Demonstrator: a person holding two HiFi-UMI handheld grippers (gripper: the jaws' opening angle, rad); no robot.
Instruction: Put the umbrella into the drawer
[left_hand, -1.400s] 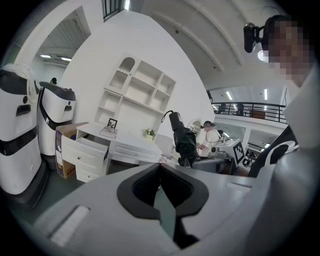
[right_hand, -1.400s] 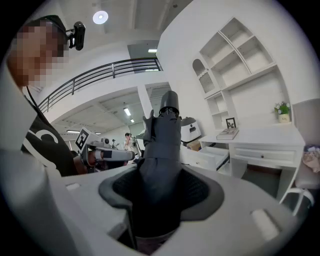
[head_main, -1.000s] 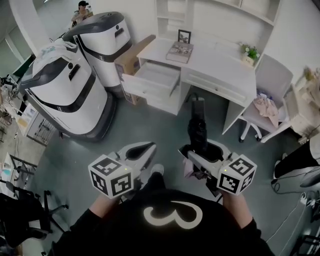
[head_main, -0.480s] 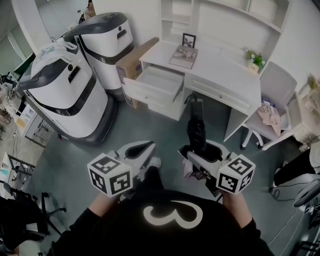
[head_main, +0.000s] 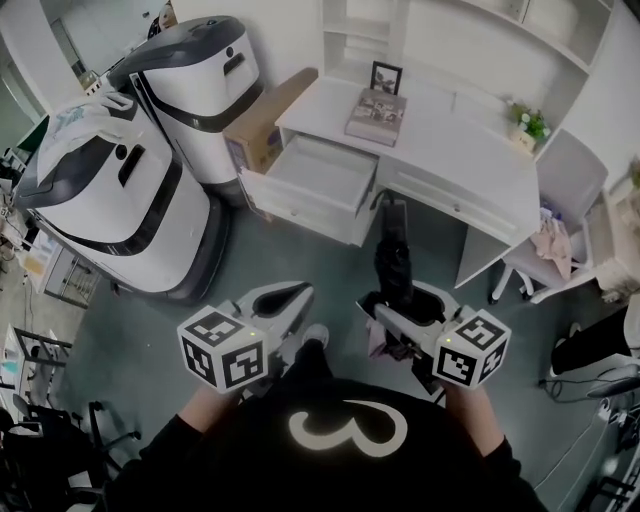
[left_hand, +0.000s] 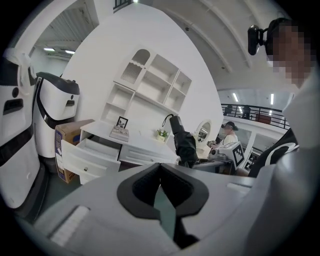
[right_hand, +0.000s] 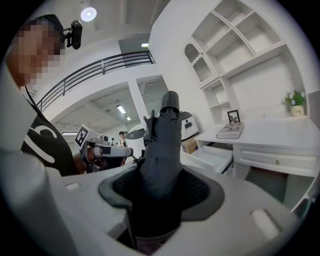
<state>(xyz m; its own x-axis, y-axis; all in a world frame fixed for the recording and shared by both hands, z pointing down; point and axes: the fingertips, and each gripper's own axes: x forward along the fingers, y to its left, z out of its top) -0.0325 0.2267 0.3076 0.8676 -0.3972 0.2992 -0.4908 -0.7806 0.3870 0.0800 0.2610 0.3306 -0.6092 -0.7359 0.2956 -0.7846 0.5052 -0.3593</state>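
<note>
Right gripper (head_main: 398, 300) clamps the folded black umbrella (head_main: 392, 250) by its near end, jaws spread wide around the bundle. The umbrella juts out ahead, tip toward the white desk (head_main: 450, 140). Left gripper (head_main: 282, 296) hangs just beside it, jaws pinched together on nothing. Past the umbrella's tip, the desk's left drawer (head_main: 322, 175) stands pulled open, well apart from both grippers.

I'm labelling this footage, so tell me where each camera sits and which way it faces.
Head view: on the head, steeply down on left gripper, right gripper, umbrella, drawer; shirt shows.
Left gripper view: on the left gripper, facing the desk; shirt at right.
Right gripper view: along jaws gripping the umbrella; shirt at left.
All share umbrella and drawer.
</note>
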